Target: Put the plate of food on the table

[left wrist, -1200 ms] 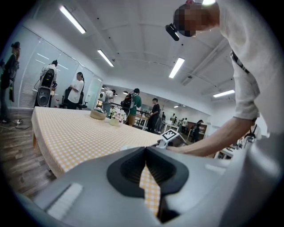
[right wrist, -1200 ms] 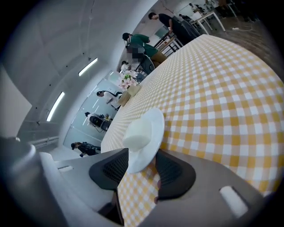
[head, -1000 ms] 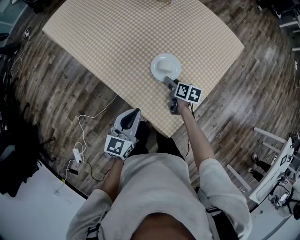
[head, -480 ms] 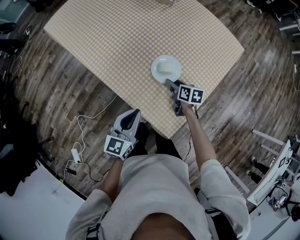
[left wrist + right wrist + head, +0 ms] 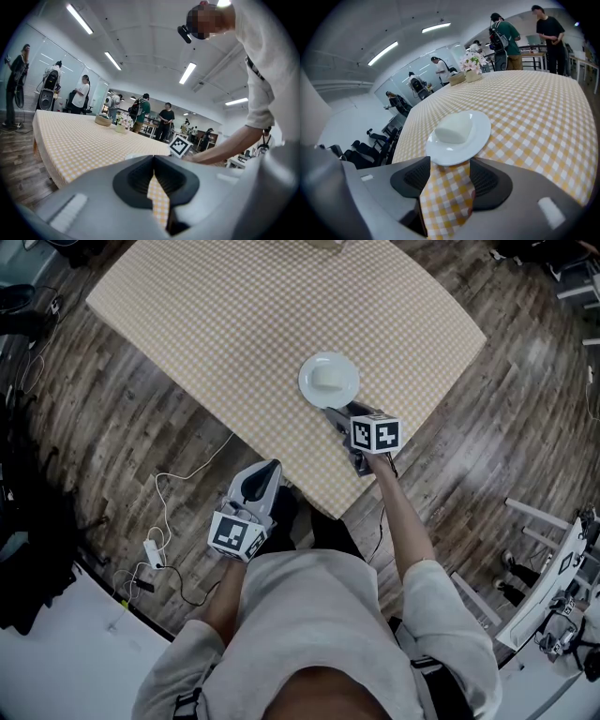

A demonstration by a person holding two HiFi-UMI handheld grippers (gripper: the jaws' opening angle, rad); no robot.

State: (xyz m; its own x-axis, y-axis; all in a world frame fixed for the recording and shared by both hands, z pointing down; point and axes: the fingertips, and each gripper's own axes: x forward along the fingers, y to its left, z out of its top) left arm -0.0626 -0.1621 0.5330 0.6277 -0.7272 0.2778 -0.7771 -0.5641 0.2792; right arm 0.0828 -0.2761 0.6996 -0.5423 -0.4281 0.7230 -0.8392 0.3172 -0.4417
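Right gripper (image 5: 331, 414) jaws opening, clear of white plate (image 5: 329, 381) on checked table (image 5: 234, 315), left gripper (image 5: 268, 469) closed, empty

The table (image 5: 234, 324) is covered by a yellow-and-white checked cloth (image 5: 178, 296). A white plate (image 5: 307, 392) sits flat on it toward 4 o'clock, near the front corner, with a pale lump of food (image 5: 327, 377) on it. At the far end, around 12 o'clock, a basket (image 5: 457, 78) and flowers (image 5: 472, 62) stand just beside each other.

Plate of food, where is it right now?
In the head view the plate sits on the checked table, right of centre, just ahead of the right gripper, whose jaws are opening and not gripping it.
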